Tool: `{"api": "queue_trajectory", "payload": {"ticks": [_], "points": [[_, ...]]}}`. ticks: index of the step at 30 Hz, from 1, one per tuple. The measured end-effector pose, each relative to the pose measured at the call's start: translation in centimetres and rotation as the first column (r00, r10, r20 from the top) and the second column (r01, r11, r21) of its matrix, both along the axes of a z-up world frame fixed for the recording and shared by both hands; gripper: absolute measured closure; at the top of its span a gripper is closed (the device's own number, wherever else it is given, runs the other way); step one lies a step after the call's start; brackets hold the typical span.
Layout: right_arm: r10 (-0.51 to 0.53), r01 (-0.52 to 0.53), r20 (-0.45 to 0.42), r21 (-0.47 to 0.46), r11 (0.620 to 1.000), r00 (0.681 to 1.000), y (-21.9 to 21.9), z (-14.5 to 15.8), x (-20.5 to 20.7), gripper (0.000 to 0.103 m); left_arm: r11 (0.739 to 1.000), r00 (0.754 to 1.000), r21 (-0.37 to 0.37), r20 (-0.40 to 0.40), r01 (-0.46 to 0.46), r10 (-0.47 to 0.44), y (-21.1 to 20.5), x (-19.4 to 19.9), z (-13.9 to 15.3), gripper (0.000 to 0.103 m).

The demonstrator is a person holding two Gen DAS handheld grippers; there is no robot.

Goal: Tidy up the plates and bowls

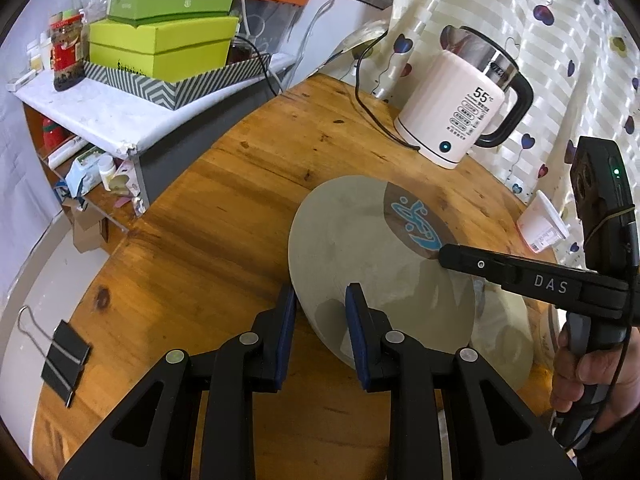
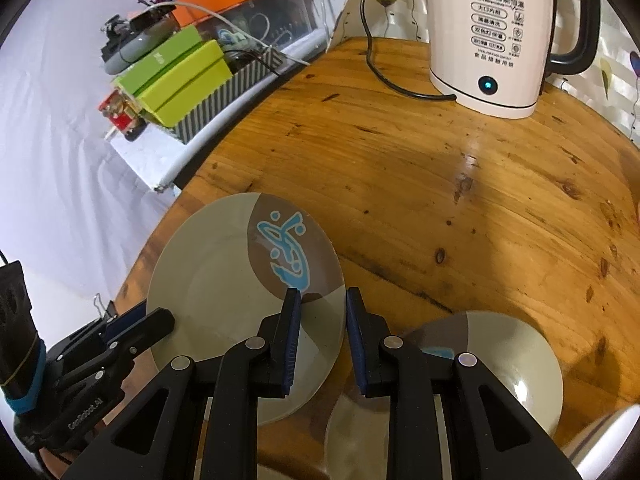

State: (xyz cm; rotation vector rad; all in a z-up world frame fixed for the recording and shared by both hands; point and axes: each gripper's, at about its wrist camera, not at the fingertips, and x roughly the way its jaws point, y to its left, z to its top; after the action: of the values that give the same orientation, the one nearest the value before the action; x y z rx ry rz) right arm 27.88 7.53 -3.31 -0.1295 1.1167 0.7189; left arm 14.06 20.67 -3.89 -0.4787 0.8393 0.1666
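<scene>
A grey-beige plate [image 1: 360, 240] [image 2: 224, 280] with a brown patch and a blue drawing is held tilted just above the round wooden table [image 1: 224, 208] [image 2: 460, 168]. My left gripper [image 1: 322, 304] [image 2: 160, 316] is shut on its near-left rim, one pad above and one below. My right gripper [image 2: 322, 304] [image 1: 440, 256] is shut on the opposite rim, beside the brown patch. A second plate [image 2: 516, 356] [image 1: 508, 336] of the same pattern lies flat on the table, partly under the held one and behind my right fingers.
A white electric kettle [image 1: 456, 108] [image 2: 488, 36] with a black cord [image 1: 372, 116] stands at the table's far side. A black binder clip [image 1: 64, 360] lies near the left edge. A white cup [image 1: 540, 224] sits by the curtain. Left of the table is a shelf with green boxes [image 1: 160, 44].
</scene>
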Motion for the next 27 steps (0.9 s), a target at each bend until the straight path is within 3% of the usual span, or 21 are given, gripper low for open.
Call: {"api": "queue_trajectory", "payload": {"ticks": [10,27], "points": [[-0.020,0.019,0.020,0.020,1.000,1.000,-2.9,2.1,-4.1,0.081,0.999,0.999,0.013,0.019,0.034,-0.034,-2.5,-3.3,2.0,0.077],[-0.081,0.080,0.007,0.052,0.995,0.997,-9.2,2.4,-12.9,0.081,0.994,0.995,0.027,0.006,0.102,-0.102,-7.8,-9.6,2.7,0.076]]}}
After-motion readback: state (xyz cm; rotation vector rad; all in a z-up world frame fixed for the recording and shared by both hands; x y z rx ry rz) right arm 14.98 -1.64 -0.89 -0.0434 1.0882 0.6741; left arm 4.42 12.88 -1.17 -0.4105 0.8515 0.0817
